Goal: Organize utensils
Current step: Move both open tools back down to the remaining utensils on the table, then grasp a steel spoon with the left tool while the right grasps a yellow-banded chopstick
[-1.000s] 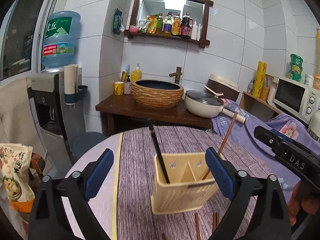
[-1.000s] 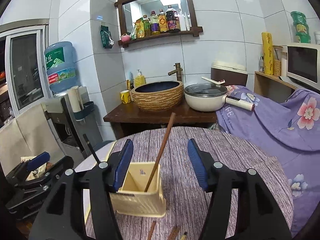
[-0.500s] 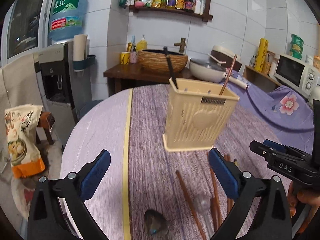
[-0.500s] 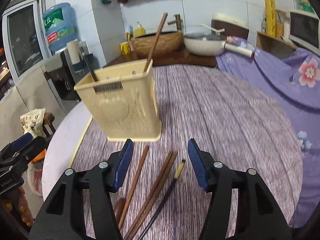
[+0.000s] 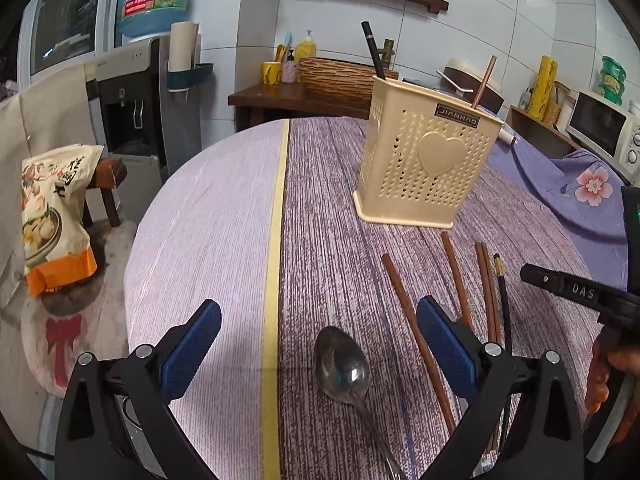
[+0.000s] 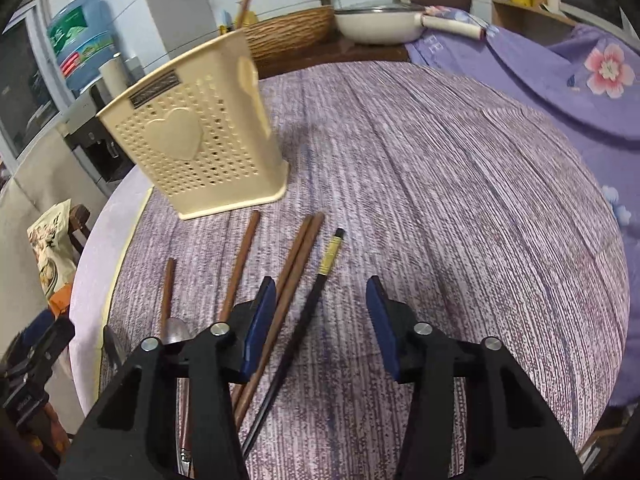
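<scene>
A cream perforated utensil holder (image 5: 426,160) with a heart on its side stands on the round table; it also shows in the right wrist view (image 6: 192,140). It holds one black chopstick (image 5: 373,50) and one brown chopstick (image 5: 483,82). Several brown chopsticks (image 6: 300,264) and a black chopstick (image 6: 316,292) lie on the cloth in front of it. A metal spoon (image 5: 342,364) lies between the fingers of my open, empty left gripper (image 5: 316,352). My right gripper (image 6: 322,320) is open and empty, low over the black chopstick.
The table has a purple striped cloth (image 6: 440,184) with a lighter left part and a yellow stripe (image 5: 276,240). Behind stand a wooden counter with a woven basin (image 5: 340,76), a pan (image 6: 380,20), a water dispenser (image 5: 132,92) and a microwave (image 5: 600,132). A snack bag (image 5: 52,216) sits left.
Both grippers have pulled back and dropped low toward the table's near side. The holder now stands farther off, and the spoon and loose chopsticks have come into view under the fingers.
</scene>
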Demonstrator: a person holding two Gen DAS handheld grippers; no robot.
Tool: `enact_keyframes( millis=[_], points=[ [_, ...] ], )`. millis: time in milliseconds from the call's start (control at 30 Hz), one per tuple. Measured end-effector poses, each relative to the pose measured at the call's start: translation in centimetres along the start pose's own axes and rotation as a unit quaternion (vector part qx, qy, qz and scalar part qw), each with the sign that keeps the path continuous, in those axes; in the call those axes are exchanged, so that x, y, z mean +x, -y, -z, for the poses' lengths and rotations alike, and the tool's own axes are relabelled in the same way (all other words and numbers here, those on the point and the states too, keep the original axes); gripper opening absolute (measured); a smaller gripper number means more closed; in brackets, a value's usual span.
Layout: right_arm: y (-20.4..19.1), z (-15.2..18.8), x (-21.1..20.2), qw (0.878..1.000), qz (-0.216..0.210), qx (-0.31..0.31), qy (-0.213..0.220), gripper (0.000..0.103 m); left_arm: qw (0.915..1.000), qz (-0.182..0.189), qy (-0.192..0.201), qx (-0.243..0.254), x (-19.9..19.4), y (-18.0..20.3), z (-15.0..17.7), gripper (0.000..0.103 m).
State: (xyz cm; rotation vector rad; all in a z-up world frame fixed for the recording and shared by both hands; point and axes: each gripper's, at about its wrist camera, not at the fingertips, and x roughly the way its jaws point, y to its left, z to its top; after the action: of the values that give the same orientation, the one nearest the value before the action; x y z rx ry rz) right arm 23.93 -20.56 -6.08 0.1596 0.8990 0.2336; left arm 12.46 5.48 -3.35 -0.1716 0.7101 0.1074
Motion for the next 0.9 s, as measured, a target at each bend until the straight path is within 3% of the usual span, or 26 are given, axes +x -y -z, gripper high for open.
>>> enact_keyframes(
  millis=[100,300,600,767,900],
  points=[
    [0.7,-0.3,0.8,1.0,-0.002,0.011,-0.014,0.035,1.0,-0.003,-0.004,0.0,0.2,-0.1,0.6,0.095],
    [0.5,-0.5,2.1,0.999,0.005,0.014,-0.029,0.031,0.9999,-0.009,-0.01,0.008,0.3,0.0,1.3,0.089],
    [-0.7,-1.5,4.0,0.997,0.061,-0.01,-0.042,0.024,0.9993,-0.029,-0.025,0.003,0.4,-0.5,2.3,0.085],
    [-1.2,-2.0,4.8,0.997,0.051,-0.005,-0.055,0.02,0.9989,-0.028,-0.038,0.0,0.7,-0.2,3.0,0.085],
    [-2.2,-2.0,5.2,0.995,0.078,-0.031,-0.045,0.014,0.9982,-0.041,-0.04,0.018,1.2,0.8,3.3,0.084]
  ],
)
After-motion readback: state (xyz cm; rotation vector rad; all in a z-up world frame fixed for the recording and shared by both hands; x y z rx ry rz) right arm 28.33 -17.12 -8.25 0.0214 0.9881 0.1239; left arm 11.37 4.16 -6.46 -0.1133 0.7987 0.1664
